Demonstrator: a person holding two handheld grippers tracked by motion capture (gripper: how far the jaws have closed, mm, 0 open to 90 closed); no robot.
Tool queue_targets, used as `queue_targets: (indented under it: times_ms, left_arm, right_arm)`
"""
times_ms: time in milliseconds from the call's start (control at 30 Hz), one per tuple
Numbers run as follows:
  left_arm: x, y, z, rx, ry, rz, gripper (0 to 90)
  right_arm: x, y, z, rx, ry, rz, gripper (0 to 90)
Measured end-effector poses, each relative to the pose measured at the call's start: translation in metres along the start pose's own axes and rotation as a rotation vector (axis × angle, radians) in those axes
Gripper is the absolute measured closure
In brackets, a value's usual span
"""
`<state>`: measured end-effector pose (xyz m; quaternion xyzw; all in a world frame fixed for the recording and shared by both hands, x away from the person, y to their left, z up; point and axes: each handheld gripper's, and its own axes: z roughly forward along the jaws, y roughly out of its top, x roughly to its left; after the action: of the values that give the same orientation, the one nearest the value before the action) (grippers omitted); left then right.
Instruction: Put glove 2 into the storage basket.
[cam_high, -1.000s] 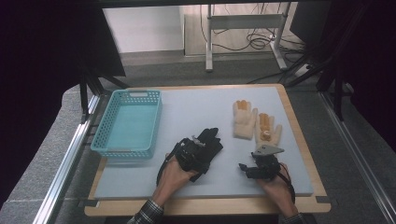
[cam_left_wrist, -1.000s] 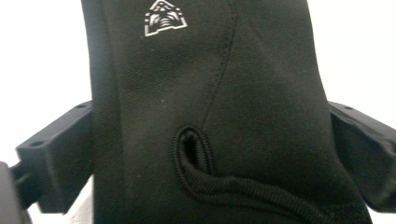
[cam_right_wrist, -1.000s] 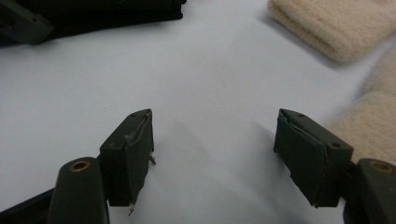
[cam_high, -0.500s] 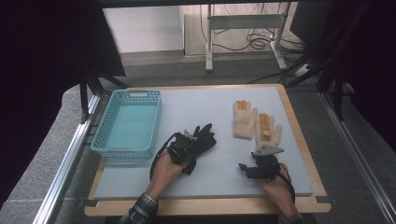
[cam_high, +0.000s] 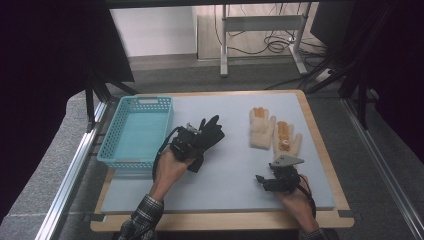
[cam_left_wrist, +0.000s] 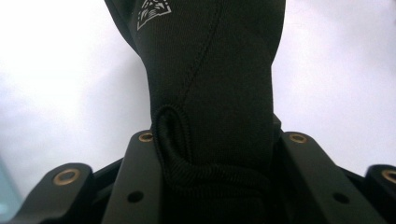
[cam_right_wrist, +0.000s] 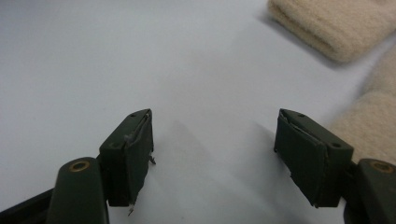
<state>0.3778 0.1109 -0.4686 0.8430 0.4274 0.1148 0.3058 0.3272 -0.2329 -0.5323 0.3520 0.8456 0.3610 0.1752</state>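
The left gripper (cam_high: 192, 142) had just clamped its jaws down on the cuff of a black glove (cam_high: 209, 133) – in the left gripper view the dark fabric (cam_left_wrist: 212, 84) sat pinched between the two jaws, its hemmed edge bunched at their base – and carried it off the pale blue mat (cam_high: 235, 170). The step in hand looked like the carry: the glove had been picked up and hung just beside the near right corner of the turquoise basket (cam_high: 137, 131), fingers pointing away from the person.

The next move probably called for swinging the glove leftward over the basket's rim and letting go once the whole of it, limp fingers included, hung above the bottom.

The left forearm reached up from the near edge, angled toward the basket, wrist raised. The right gripper (cam_high: 265, 180) rested low near the front right of the mat, its jaws spread wide with nothing but bare mat between them – the two cream knitted gloves (cam_high: 275, 132) lay just ahead of it, one cuff (cam_right_wrist: 336, 28) near the right jaw.
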Motion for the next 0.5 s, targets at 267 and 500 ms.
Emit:
queue_targets:
  times_ms: [267,500]
  left_arm:
    - [0.023,0.013,-0.022,-0.016,0.059,-0.021,65.1]
    - [0.052,0.017,-0.046,-0.032,0.124,-0.076,64.9]
  right_arm:
    - [0.0,0.0,0.0,-0.001,0.0,-0.001,27.5]
    - [0.0,0.0,0.0,-0.001,0.0,0.0,27.4]
